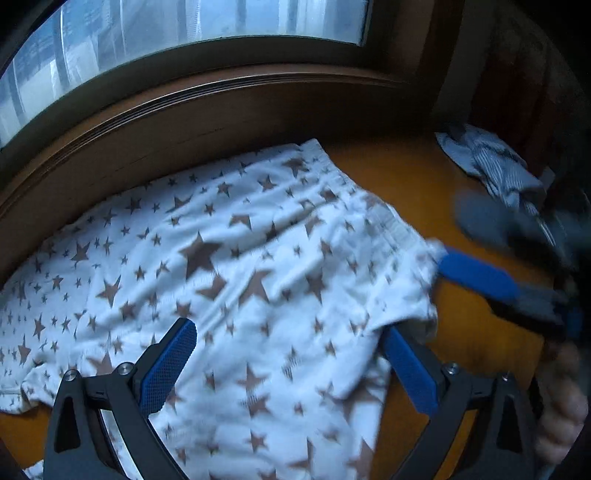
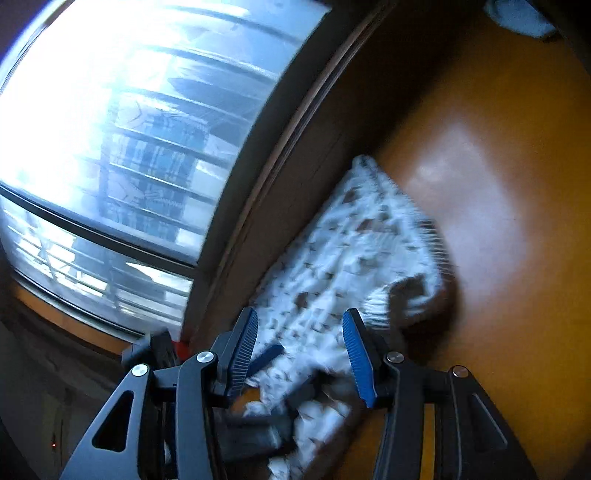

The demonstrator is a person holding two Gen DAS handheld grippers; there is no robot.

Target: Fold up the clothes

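Presently: star-print garment (image 1: 236, 266) spread on orange table (image 1: 399, 173) below window (image 1: 184, 26). Left tool (image 1: 288, 354) agape over cloth, holding nothing; right tool (image 2: 301, 350) agape, empty. Striped cloth (image 1: 491, 162) apart.

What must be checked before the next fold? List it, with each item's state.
1. Left gripper gripping cloth: not ok, jaws wide, nothing pinched.
2. Right gripper gripping cloth: not ok, open.
3. Star-print garment spread on the table: ok, some wrinkles.
4. Striped cloth clear of the garment: ok.
5. Garment's near hem lying straight: cannot tell, blurred.
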